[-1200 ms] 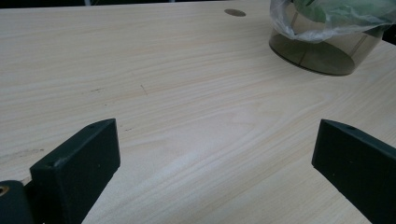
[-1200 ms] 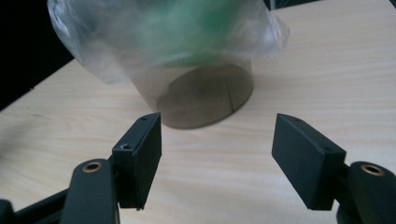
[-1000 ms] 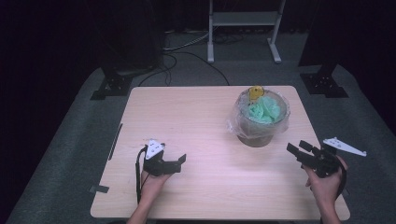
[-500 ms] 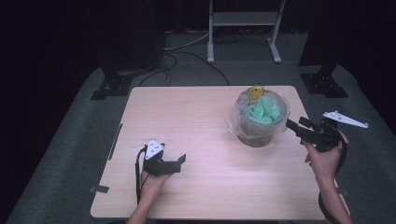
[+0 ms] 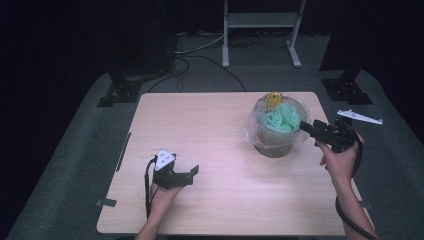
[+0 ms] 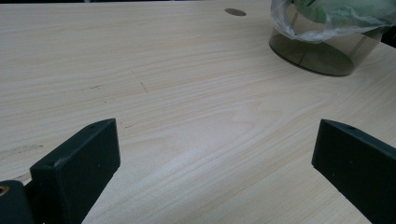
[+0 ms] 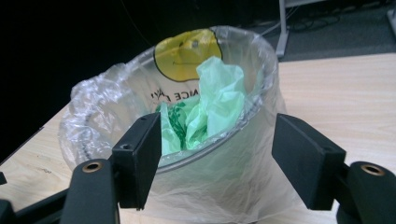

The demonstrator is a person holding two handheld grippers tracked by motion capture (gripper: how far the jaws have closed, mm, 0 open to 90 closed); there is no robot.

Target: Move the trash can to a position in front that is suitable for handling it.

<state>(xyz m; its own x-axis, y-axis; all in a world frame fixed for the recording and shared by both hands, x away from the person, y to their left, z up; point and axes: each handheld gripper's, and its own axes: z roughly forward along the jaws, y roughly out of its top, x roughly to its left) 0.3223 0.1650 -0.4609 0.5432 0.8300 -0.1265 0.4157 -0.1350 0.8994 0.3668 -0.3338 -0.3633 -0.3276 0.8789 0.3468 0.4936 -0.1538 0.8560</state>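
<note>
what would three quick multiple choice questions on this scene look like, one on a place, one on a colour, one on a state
1. Where on the table does the bin stand?
A. far right part
B. near left corner
C. dead centre

2. What colour is the crumpled bag inside the bin?
A. red
B. green
C. black

3. How are the right tongs set?
A. shut on the liner
B. shut and empty
C. open, at the bin's rim

Answers:
1 A, the high view shows the bin near the table's far right edge.
2 B, the right gripper view shows pale green plastic inside the clear liner.
3 C, the jaws stand wide apart with nothing between them but the rim beyond.
</note>
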